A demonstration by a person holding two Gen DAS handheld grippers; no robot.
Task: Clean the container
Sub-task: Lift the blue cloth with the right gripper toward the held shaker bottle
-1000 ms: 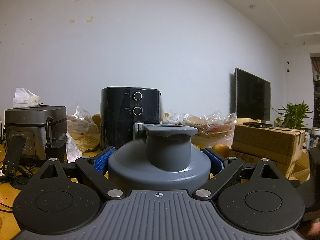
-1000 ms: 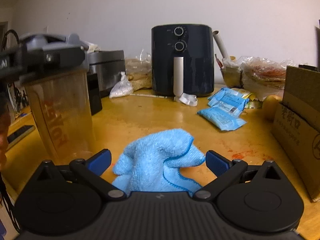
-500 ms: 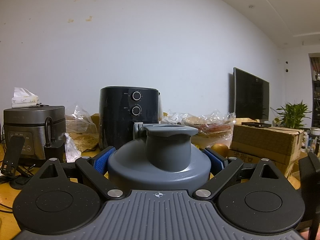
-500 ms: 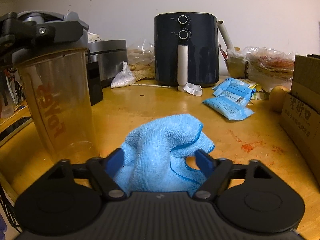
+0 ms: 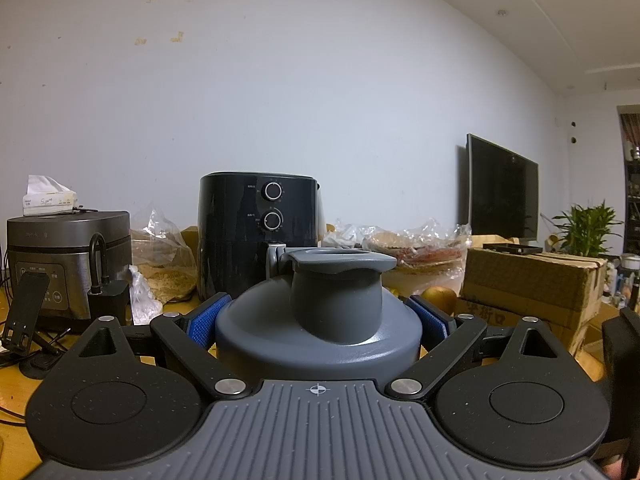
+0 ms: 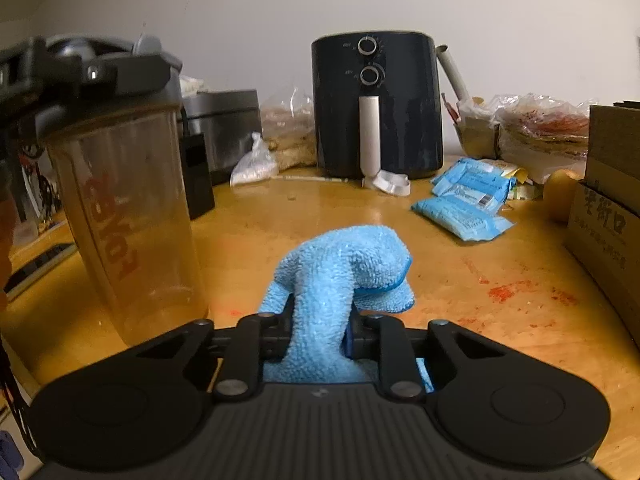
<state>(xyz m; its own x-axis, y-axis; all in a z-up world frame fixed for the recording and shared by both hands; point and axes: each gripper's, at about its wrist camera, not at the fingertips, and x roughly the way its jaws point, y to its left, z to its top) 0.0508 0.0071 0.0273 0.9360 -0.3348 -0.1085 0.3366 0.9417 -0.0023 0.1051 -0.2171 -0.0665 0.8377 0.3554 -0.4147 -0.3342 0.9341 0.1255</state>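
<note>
both hand-held grippers loaded: bottle in my left, cloth in my right.

my left hand-held gripper (image 5: pixel 318 320) clamps the grey lid (image 5: pixel 320 320) of the shaker bottle (image 6: pixel 124 216), blue pads tight on both sides, bottle upright over the desk (image 6: pixel 440 264). my right hand-held gripper (image 6: pixel 320 322) is narrowed onto the blue cloth (image 6: pixel 344 276), pinched between its fingers, just right of the bottle, with the black air fryer (image 6: pixel 376 104) behind.

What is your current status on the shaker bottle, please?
Left gripper shut on shaker bottle, lid on. Right gripper shut on blue cloth. Nothing between them.
</note>
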